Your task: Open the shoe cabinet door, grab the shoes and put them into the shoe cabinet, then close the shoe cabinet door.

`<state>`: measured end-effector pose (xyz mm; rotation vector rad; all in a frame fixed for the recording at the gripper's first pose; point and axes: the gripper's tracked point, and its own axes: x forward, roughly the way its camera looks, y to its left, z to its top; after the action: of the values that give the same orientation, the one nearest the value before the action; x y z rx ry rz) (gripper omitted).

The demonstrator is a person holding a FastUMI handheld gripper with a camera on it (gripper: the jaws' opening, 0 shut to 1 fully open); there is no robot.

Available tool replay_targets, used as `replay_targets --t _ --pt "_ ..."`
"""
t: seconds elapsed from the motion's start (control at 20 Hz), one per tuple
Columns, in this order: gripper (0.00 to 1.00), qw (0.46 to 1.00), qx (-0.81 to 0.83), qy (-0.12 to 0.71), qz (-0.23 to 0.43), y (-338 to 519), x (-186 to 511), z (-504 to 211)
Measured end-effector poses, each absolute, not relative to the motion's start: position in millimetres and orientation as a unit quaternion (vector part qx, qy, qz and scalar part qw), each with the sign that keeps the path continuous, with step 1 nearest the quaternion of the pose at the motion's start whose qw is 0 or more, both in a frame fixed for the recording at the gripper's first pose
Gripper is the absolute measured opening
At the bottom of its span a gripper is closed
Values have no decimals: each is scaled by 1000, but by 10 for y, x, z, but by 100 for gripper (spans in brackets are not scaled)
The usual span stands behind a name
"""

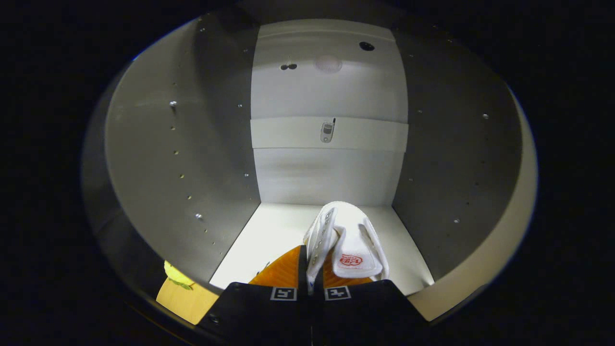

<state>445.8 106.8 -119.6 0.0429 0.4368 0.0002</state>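
Gripper (311, 269) fingers clamped on side wall of white canvas shoe with red tongue label (350, 240), held inside open white shoe cabinet (326, 178), low over cabinet floor. Door open: done. Judged left: set shoe down, release, withdraw, close door.

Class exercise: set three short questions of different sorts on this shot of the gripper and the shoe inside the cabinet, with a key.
1. True or false: the gripper is shut on the shoe.
2. The shoe is: A) outside the cabinet B) inside it, over its floor C) on the upper ledge.
3. Fill in: the shoe's side wall sits ___ the fingers.

Key: 1 true; 2 B; 3 between.
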Motion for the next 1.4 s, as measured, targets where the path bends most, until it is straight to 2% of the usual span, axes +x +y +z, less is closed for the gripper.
replay_targets --t 0.4,0.7,0.8,0.85,0.9,0.95,1.0,1.05,1.1,1.2,1.25,1.4 --pt "6 968 -37 247 -17 1043 5136 -1658" --pt "6 962 -59 265 -34 1010 5186 -1829" --pt "10 959 -51 274 -42 1001 5155 -1850" --pt "19 959 -36 277 -38 1043 5123 -1847" --pt "22 959 -23 281 -37 1055 5066 -1826" --pt "36 960 -16 279 -36 1071 5030 -1798" --pt "44 959 -7 282 -31 1110 4940 -1757" --pt "61 959 2 281 -26 1142 4844 -1710" --pt "64 961 9 277 -20 1178 4775 -1660" --pt "80 964 24 266 -11 1213 4591 -1521" --pt "93 965 30 259 -10 1209 4476 -1440" --pt "99 973 42 227 -5 1166 4155 -1180"
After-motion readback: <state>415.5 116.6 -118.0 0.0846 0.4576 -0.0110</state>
